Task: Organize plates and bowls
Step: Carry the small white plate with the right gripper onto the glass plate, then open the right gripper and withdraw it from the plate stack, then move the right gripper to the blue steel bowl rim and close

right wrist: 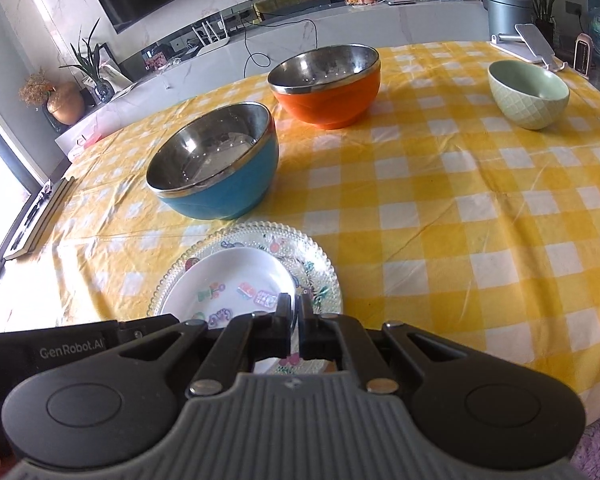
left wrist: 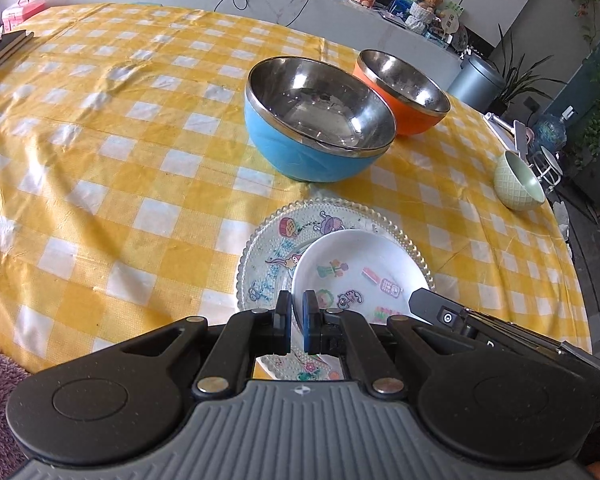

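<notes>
You have both grippers, left and right, pinching the rim of the white saucer resting on the beaded glass plate, while beyond that plate the blue bowl, orange bowl and green bowl remain unstacked.

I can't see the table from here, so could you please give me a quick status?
Left claw shut on white plate rim. Right claw shut on the same plate's other side. Plate over glass plate. Blue bowl just beyond.
</notes>
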A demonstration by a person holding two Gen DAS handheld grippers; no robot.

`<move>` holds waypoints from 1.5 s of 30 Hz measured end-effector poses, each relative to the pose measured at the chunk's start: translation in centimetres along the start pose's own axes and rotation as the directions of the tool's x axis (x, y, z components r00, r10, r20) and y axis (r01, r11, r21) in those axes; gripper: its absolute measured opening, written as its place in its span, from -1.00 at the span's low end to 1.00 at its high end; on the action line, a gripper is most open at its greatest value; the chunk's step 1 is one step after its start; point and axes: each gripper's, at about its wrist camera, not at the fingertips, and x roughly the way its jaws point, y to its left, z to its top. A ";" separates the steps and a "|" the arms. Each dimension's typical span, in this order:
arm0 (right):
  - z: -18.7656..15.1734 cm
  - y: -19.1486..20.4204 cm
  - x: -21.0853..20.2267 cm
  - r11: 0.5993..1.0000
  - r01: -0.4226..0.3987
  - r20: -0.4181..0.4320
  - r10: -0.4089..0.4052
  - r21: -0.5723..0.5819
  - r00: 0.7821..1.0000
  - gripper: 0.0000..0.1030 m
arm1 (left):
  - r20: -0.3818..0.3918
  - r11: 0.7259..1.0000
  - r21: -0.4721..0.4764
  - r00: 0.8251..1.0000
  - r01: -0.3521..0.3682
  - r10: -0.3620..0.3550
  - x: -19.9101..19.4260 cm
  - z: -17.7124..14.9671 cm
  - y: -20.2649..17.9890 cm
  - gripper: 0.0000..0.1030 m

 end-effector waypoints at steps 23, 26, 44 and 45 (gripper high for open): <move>-0.4 0.0 -0.2 1.000 -0.015 0.023 0.015 -0.005 1.000 -0.45 | 0.025 0.997 0.048 0.998 -0.053 0.051 -0.5 0.0 -0.6 -0.27; -0.2 -0.2 -0.9 1.000 -0.023 0.052 0.022 0.006 0.998 -0.35 | 0.046 0.998 0.045 0.998 -0.041 0.039 -1.3 0.3 -0.6 -0.18; 5.0 0.4 -2.9 0.997 0.065 0.144 -0.070 0.043 0.987 0.51 | 0.171 0.998 -0.014 0.983 -0.065 0.066 -4.2 5.0 0.8 0.17; 5.4 0.5 -2.9 0.997 0.061 0.146 -0.067 0.047 0.987 0.51 | 0.174 0.998 -0.024 0.982 -0.066 0.069 -4.1 5.4 0.9 0.17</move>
